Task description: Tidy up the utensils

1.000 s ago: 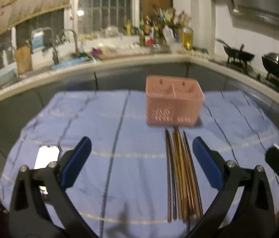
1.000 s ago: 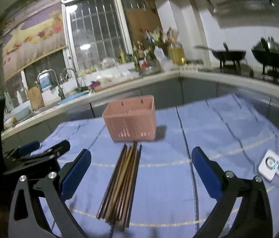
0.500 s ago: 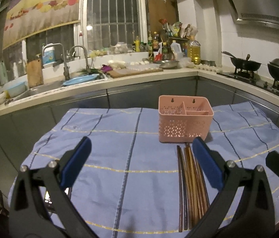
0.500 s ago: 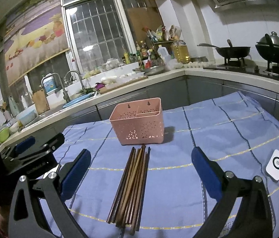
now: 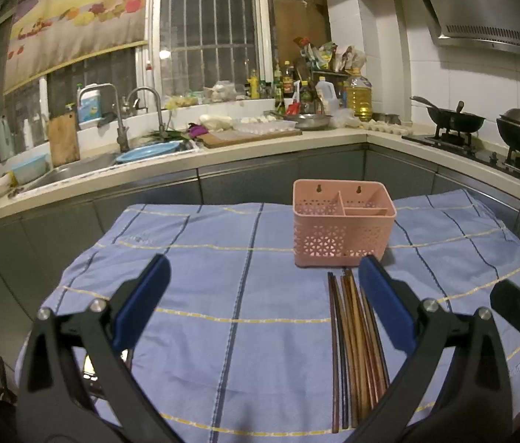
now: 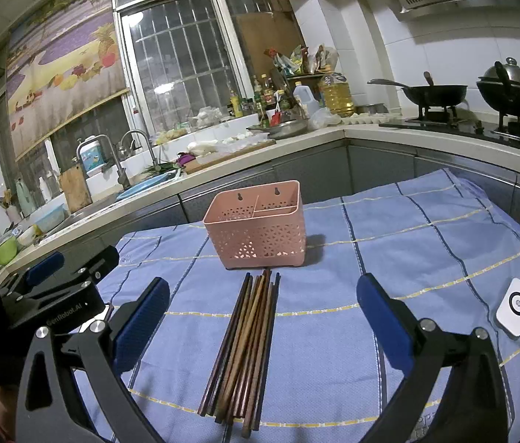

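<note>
Chopsticks (image 6: pixel 247 350) — a loose bundle of long, thin wooden sticks in dark and reddish browns — lie flat on the blue checked tablecloth (image 6: pixel 426 258), far tips just short of the pink perforated plastic utensil basket (image 6: pixel 260 227). My right gripper (image 6: pixel 261 317) hovers over them, blue-padded fingers (image 6: pixel 383 317) spread wide, holding nothing. My left gripper (image 5: pixel 260 302) is likewise spread and empty, the bundle lying beneath its right finger. The basket stands upright — its compartments look empty. A small white square device (image 6: pixel 515 307) rests on the cloth to my right.
</note>
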`<state>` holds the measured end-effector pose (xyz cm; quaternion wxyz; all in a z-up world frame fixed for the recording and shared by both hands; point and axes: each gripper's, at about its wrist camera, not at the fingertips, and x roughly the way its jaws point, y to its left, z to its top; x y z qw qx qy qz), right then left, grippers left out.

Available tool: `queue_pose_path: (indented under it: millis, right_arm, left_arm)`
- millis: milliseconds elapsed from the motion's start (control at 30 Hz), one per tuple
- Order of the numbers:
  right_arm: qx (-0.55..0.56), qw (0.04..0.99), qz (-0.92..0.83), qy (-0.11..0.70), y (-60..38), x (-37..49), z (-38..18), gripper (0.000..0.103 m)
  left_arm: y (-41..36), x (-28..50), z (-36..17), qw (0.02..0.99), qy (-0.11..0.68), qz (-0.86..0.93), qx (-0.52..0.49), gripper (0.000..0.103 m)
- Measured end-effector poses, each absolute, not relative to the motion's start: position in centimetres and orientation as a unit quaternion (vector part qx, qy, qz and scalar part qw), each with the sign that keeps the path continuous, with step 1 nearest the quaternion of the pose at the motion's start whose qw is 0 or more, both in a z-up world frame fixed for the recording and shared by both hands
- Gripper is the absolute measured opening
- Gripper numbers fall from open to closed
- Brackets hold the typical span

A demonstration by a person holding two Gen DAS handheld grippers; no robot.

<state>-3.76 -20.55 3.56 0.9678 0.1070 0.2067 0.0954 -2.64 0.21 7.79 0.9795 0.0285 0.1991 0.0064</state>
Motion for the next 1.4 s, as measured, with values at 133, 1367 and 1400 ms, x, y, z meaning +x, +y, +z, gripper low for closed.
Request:
queue_pose_path:
  millis: [133, 1367, 1400]
  right_arm:
    - [0.106, 0.968, 0.096, 0.207, -20.54, -3.78, 3.55, 0.1]
    - [0.108, 0.968, 0.096, 0.208, -20.54, -3.78, 3.49, 0.1]
    - [0.107, 0.968, 0.096, 0.208, -20.55, -3.77, 3.5, 0.1]
  left_arm:
    - [-0.09, -2.77, 7.9, 0.981, 0.193, 0.006, 0.033, 0.098]
    - [-0.59, -2.98, 7.71, 0.981, 0.187, 0.007, 0.04, 0.098]
    - [-0.61, -2.98, 7.71, 0.982, 0.187, 0.008, 0.04, 0.098]
